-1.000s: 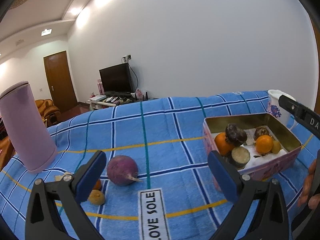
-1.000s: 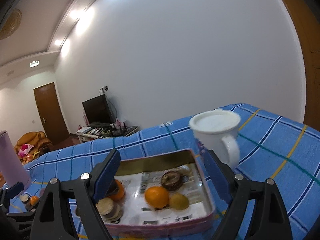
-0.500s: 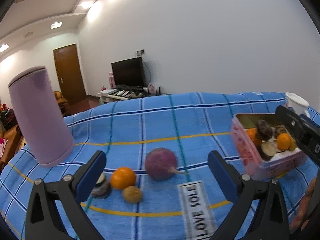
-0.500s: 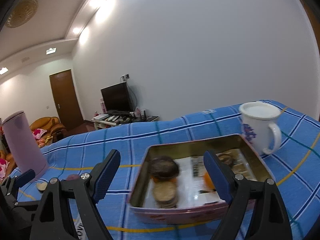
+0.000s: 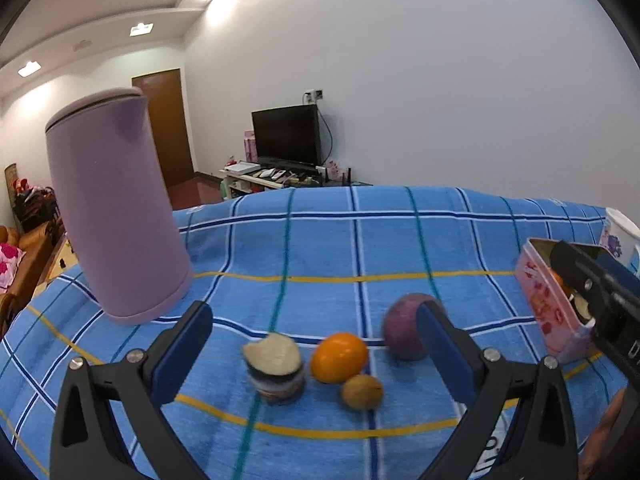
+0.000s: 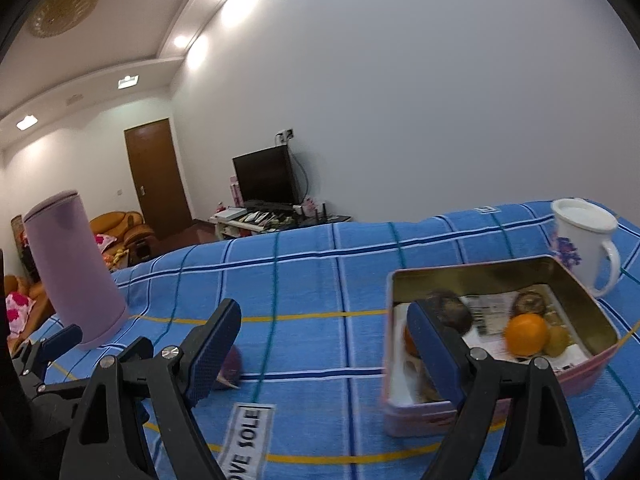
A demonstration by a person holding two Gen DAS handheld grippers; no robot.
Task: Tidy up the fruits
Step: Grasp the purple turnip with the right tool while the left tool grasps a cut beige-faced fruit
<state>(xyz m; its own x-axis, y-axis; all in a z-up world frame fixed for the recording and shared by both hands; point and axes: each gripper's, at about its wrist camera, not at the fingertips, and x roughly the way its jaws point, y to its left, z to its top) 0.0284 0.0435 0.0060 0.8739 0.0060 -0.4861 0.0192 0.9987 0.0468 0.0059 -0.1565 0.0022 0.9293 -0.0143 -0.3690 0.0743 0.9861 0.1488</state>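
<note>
On the blue checked cloth lie a cut dark fruit with a pale face (image 5: 274, 368), an orange (image 5: 339, 356), a small brown-yellow fruit (image 5: 361, 391) and a round purple fruit (image 5: 405, 332), all between the fingers of my open, empty left gripper (image 5: 312, 356). The purple fruit also shows in the right wrist view (image 6: 230, 366). A pink tin box (image 6: 500, 276) at the right holds an orange (image 6: 526, 334), dark fruits (image 6: 450, 314) and a yellow fruit (image 6: 558, 340). My right gripper (image 6: 326, 356) is open and empty, just left of the box.
A tall lilac jug (image 5: 116, 216) stands at the left back of the cloth. A white mug with flowers (image 6: 584, 240) stands behind the box. A white "LOVE SOLE" label (image 6: 246, 440) is sewn on the cloth near the front.
Both grippers have swung left. The loose fruits now sit between the left gripper's fingers, and the box has slid to the right in both views.
</note>
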